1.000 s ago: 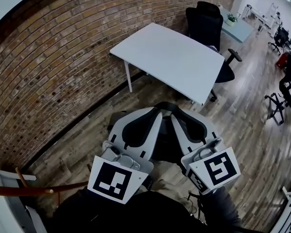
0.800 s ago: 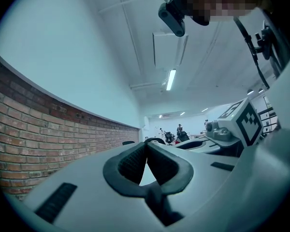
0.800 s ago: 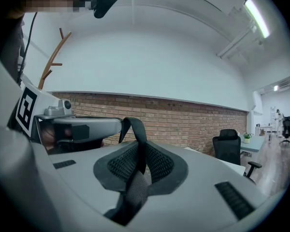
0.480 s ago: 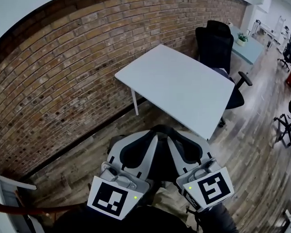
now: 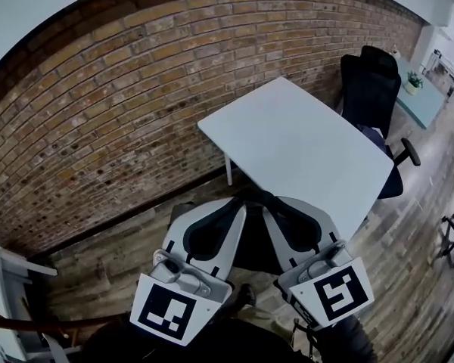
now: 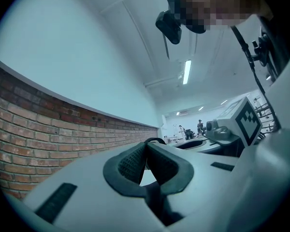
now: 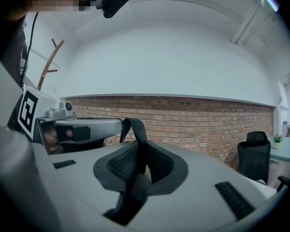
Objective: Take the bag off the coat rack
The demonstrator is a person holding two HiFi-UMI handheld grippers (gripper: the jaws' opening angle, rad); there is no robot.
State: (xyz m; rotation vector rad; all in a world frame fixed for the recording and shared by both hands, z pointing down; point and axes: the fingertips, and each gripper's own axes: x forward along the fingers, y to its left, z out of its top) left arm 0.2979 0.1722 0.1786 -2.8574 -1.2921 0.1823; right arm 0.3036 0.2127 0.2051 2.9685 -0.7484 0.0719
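Coat rack (image 7: 49, 66) at far left. Well clear of it, to its right: left tool (image 5: 238, 205) pinched nearly closed on strap (image 7: 134, 127); bag (image 5: 250, 246) hangs below; right tool (image 5: 272, 205) clamps the same strap. Bag is off the rack; only set-down left, I judge

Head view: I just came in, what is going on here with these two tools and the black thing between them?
A person holds tongs in each hand. The left tongs and the right tongs are both shut on the black strap of a dark bag, which hangs between them. The bag is already off the coat rack, which stands apart at the side. A white table lies ahead, by the brick wall.
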